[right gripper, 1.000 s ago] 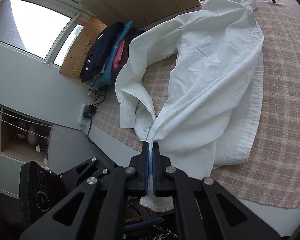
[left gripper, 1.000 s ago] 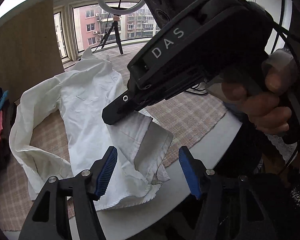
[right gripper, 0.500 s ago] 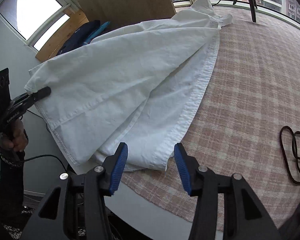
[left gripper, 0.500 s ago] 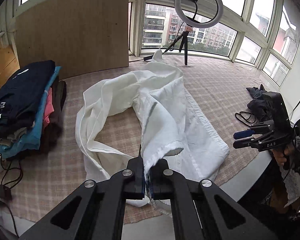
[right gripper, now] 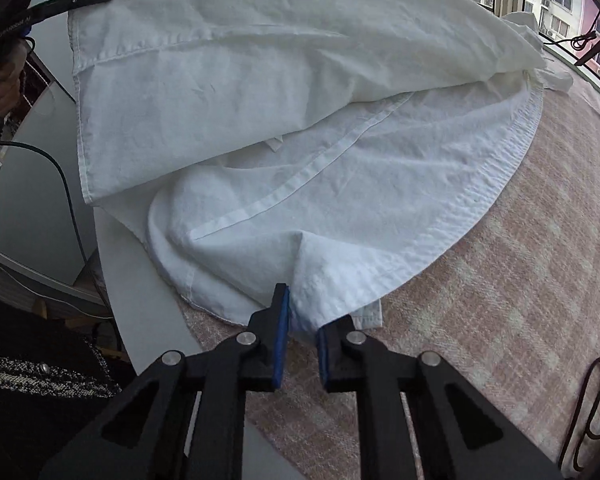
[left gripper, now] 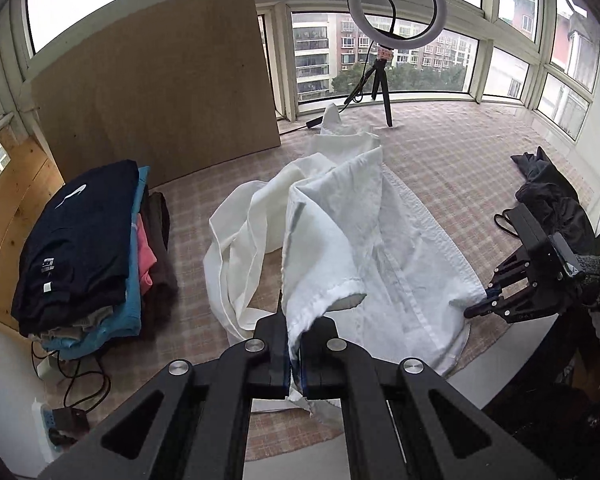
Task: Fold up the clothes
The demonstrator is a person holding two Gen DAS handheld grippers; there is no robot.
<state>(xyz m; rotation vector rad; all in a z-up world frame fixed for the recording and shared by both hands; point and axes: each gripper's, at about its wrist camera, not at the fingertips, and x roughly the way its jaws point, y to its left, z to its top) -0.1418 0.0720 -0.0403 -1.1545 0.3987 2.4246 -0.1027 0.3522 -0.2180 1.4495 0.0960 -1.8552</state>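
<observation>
Both grippers pinch the white shirt's hem

Left wrist view: the left gripper point(left gripper: 295, 364) has its jaws pressed together on a hem corner of the white shirt point(left gripper: 352, 240) at lower centre; the shirt's long axis runs up the frame over the checked surface point(left gripper: 460, 168).
Right wrist view: the right gripper point(right gripper: 300, 340) jaws, narrowly apart, pinch a hem fold at lower centre; the shirt fans toward upper right. No writing legible on it.

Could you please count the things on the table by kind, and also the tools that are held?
white shirt: 1
stack of folded clothes: 1
dark crumpled garment: 1
ring light on tripod: 1
tools: 2, the left tool and the right tool
Total: 6
</observation>
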